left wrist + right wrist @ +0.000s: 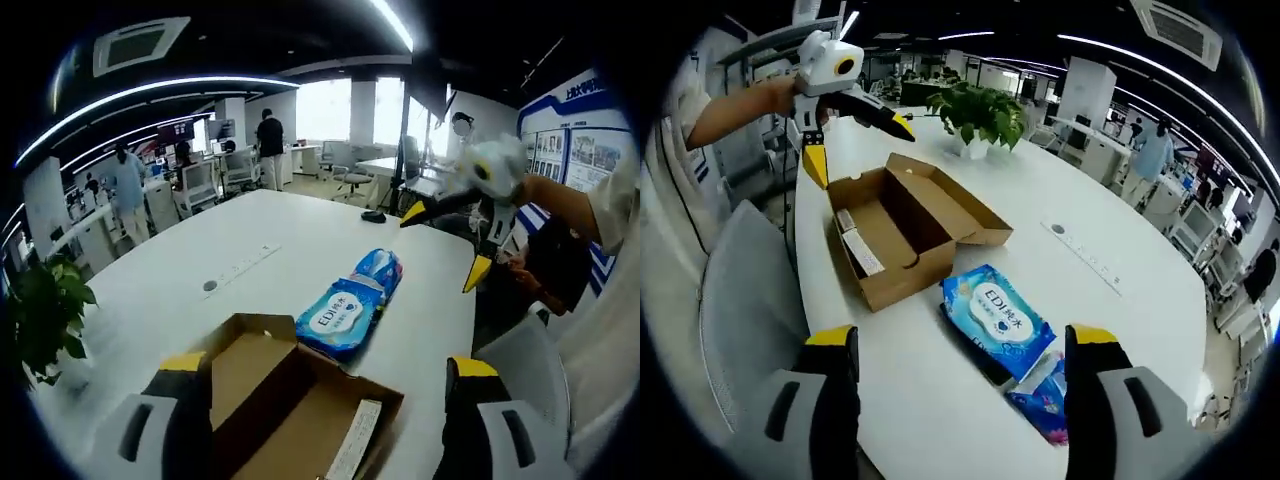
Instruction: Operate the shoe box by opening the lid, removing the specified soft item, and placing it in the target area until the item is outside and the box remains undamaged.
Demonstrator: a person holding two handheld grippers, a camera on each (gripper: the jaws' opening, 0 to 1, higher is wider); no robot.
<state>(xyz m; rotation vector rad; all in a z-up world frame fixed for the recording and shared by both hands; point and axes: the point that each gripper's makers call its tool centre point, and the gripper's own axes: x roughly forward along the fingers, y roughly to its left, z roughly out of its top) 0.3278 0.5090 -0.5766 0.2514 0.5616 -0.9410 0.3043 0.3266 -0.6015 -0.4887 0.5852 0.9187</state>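
The open brown cardboard shoe box (902, 232) stands on the white oval desk (1120, 330) near its edge, its lid folded back flat and a white paper strip lying inside along one wall. Just beside the box, outside it, lies the soft blue plastic pack of wet wipes (997, 315) with a white label, resting partly over a second blue patterned soft pack (1045, 395); in the left gripper view the wipes pack (340, 318) sits just past the box's (290, 400) far corner, toward the middle of the desk. The left gripper (325, 385) hangs over the box with its black, yellow-tipped fingers (182, 362) spread wide and nothing between them. The right gripper (958, 345) hangs above the wipes pack, its fingers (830, 336) likewise spread apart and holding nothing. Each gripper appears in the other's view, raised above the desk edge with jaws apart. A green potted plant (980, 118) stands at the desk's far end, beyond the box.
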